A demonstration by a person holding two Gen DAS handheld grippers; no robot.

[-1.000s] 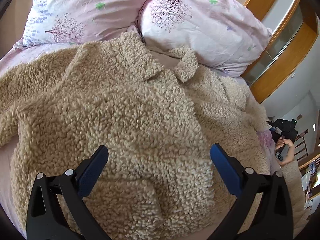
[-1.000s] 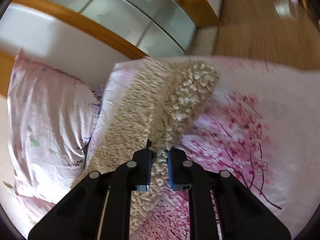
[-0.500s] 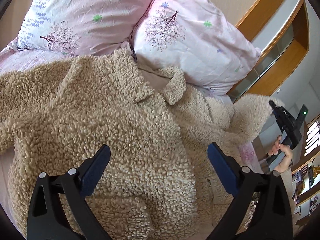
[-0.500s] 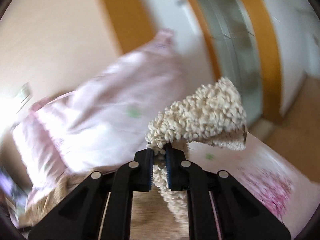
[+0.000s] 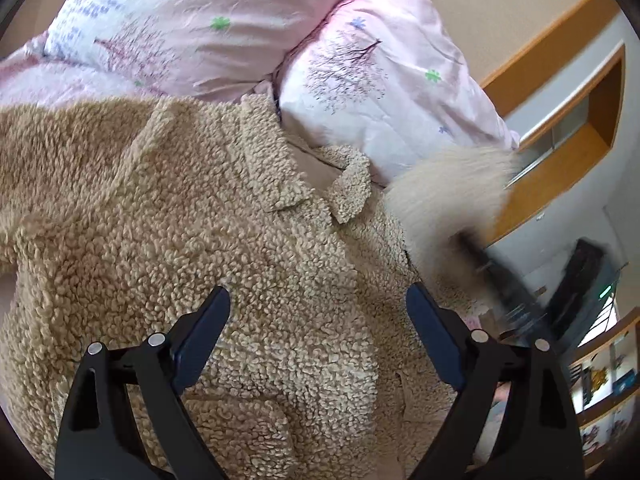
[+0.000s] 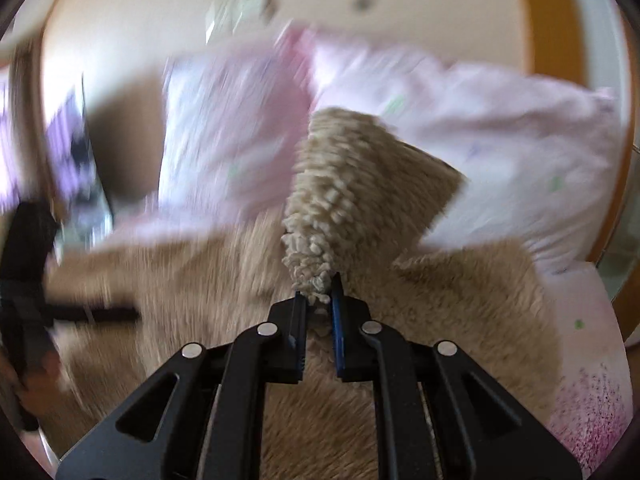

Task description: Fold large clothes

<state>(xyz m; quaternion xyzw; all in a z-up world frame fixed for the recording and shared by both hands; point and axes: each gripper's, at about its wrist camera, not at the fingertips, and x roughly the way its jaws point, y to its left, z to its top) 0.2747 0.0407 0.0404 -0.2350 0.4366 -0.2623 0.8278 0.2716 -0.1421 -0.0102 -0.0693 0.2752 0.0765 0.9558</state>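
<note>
A beige fleece jacket (image 5: pixel 200 248) lies spread on the bed, collar (image 5: pixel 280 184) toward the pillows. My left gripper (image 5: pixel 318 312) is open and hovers just above the jacket's chest. My right gripper (image 6: pixel 318 296) is shut on the jacket's sleeve (image 6: pixel 340 184) and holds it lifted over the jacket body (image 6: pixel 460 300). In the left wrist view the lifted sleeve (image 5: pixel 448 196) shows blurred at the right, with the right gripper (image 5: pixel 492 280) under it. The right wrist view is motion-blurred.
Two pink floral pillows (image 5: pixel 192 28) (image 5: pixel 384 80) lie at the head of the bed. A pink floral sheet (image 6: pixel 588 400) covers the bed. A wooden-framed cabinet (image 5: pixel 568 120) stands at the right. The left gripper (image 6: pixel 28 292) shows dark at the left of the right wrist view.
My right gripper has swung the held sleeve up from the bed's right side and inward over the jacket. My left gripper has drifted slightly and stays open.
</note>
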